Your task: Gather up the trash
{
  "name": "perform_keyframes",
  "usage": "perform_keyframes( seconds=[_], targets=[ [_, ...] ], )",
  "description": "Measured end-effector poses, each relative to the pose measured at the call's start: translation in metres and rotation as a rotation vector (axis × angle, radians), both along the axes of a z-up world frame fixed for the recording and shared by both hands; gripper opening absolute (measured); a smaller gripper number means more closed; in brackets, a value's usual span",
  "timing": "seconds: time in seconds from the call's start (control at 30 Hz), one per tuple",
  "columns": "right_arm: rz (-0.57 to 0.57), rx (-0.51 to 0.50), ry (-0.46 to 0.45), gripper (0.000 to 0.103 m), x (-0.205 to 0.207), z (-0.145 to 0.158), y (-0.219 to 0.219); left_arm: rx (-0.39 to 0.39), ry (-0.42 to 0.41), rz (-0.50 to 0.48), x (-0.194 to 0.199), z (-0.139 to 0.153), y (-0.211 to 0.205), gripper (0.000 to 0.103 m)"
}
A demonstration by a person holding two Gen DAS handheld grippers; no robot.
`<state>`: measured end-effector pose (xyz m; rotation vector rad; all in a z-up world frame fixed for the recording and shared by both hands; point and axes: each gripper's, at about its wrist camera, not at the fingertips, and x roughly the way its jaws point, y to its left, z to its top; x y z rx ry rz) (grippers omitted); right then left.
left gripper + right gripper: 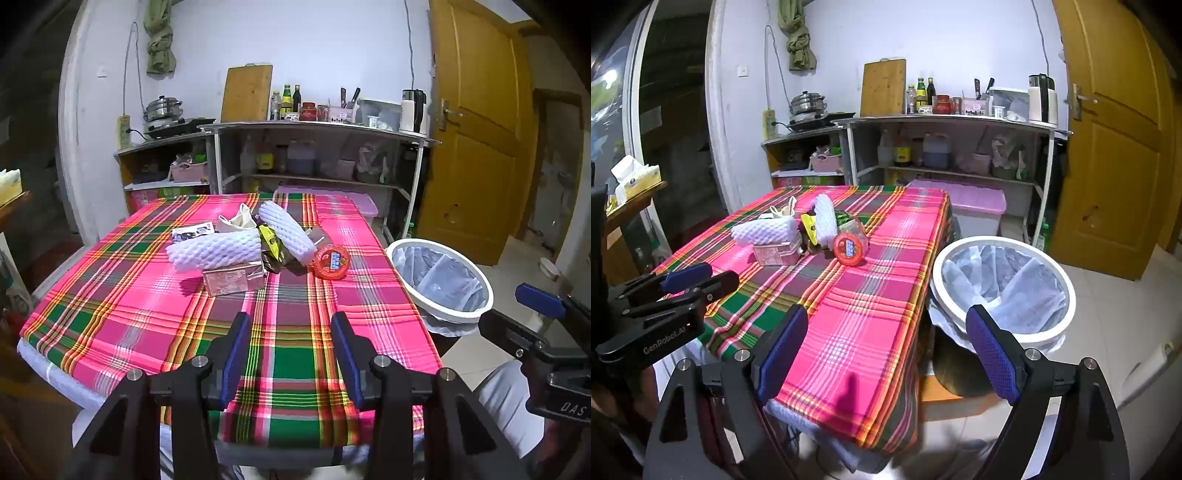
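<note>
Both jaws spread, nothing btwn them: left hand-held gripper (291, 354) low centre of its view, right hand-held gripper (890, 354) wider, w/ lined bin (1003, 290) right of centre. Trash pile (255, 243) sits mid-frame on the counter (147, 314). You'd do best taking an outer piece 1st, e.g. red round lid (331, 262), nearest the bin.

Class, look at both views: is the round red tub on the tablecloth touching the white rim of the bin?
Apart. The right wrist view shows the red tub on the tablecloth, with a broad strip of cloth and the table's edge between it and the bin rim.
</note>
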<state>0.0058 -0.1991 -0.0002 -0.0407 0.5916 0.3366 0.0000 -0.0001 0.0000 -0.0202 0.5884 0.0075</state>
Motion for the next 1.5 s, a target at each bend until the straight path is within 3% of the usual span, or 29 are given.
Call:
perform_keyframes(
  seconds=[1.5],
  targets=[
    [-0.002,-0.004,0.007,0.088,-0.0009,-0.0032,0.0002,-0.02,0.0,-0.01,-0.003,0.0032,-0.0048,0.045]
  ],
)
